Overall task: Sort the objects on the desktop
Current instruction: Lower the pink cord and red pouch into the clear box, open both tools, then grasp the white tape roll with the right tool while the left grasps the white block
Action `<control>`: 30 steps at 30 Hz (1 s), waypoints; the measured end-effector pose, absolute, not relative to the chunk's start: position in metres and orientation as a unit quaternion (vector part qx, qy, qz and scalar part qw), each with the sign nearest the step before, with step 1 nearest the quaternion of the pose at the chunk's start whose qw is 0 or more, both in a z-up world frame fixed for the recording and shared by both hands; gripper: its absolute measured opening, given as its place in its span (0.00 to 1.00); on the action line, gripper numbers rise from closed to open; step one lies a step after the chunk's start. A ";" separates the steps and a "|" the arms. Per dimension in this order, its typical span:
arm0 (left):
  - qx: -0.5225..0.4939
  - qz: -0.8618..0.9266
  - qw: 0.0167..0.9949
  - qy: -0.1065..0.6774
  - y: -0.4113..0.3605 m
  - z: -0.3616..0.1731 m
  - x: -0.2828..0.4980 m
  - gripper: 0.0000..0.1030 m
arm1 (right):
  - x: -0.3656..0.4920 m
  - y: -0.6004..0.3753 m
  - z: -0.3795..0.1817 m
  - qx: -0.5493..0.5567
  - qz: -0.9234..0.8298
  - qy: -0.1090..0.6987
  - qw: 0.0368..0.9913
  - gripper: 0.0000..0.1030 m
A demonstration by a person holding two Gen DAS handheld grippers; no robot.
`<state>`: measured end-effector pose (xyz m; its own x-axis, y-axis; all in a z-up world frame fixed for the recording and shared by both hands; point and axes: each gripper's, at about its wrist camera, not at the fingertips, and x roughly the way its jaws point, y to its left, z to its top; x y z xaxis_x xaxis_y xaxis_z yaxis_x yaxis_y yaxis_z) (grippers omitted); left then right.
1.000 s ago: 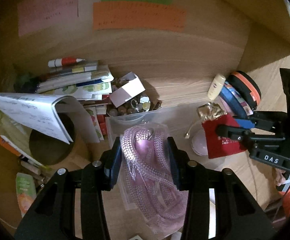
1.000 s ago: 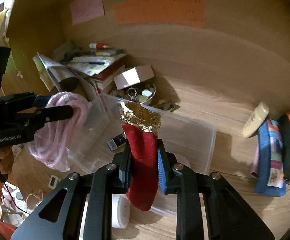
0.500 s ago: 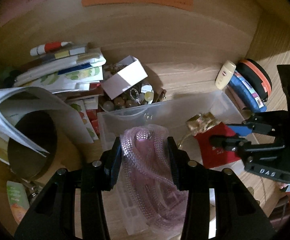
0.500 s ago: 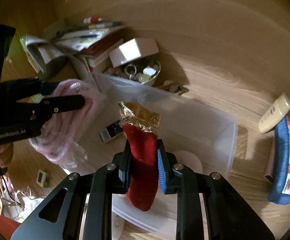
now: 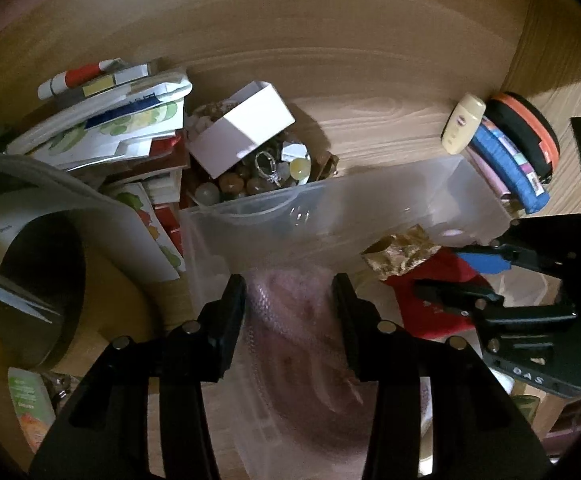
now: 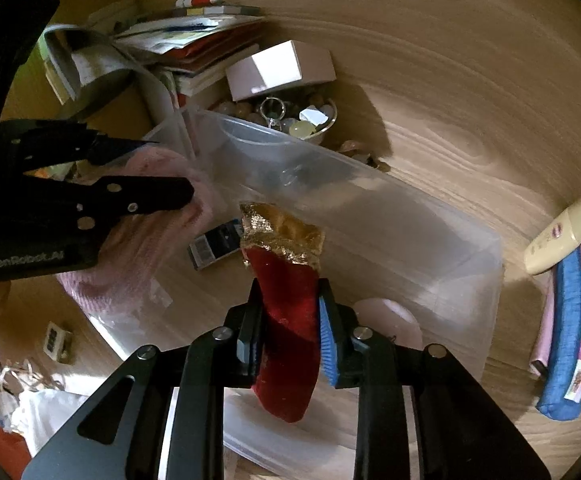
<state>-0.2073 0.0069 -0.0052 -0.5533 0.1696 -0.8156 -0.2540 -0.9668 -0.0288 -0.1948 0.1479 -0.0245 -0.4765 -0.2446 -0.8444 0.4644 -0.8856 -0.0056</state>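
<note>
My left gripper (image 5: 290, 300) is shut on a bag of pink braided cord (image 5: 302, 340) and holds it over the left end of a clear plastic bin (image 5: 370, 204). My right gripper (image 6: 290, 320) is shut on a red pouch with a gold top (image 6: 286, 320), held over the same bin (image 6: 430, 240). In the left wrist view the red pouch (image 5: 430, 284) and right gripper (image 5: 478, 280) are at the right. In the right wrist view the left gripper (image 6: 162, 172) and pink cord (image 6: 138, 256) are at the left. A small dark box (image 6: 214, 244) lies in the bin.
A bowl of beads and trinkets (image 5: 258, 176) with a white box (image 5: 246, 128) on it stands behind the bin. Stacked books and papers (image 5: 110, 120) lie at left. A cream bottle (image 5: 462, 124), blue pouch (image 5: 506, 168) and orange-rimmed case (image 5: 530, 136) are at right.
Both grippers have moved forward and down towards the clear bin, each still holding its item. The bin now fills the middle of both views.
</note>
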 end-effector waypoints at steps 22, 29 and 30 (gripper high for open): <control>-0.381 0.918 0.096 0.049 -0.006 0.037 -0.139 0.86 | -0.142 0.169 0.020 0.407 -0.889 0.098 0.185 0.67; -0.377 0.920 0.092 0.054 -0.009 0.041 -0.097 0.87 | -0.102 0.178 0.032 0.386 -0.899 0.091 0.184 0.71; -0.377 0.920 0.092 0.055 -0.010 0.040 -0.090 0.87 | -0.096 0.179 0.033 0.385 -0.900 0.089 0.185 0.71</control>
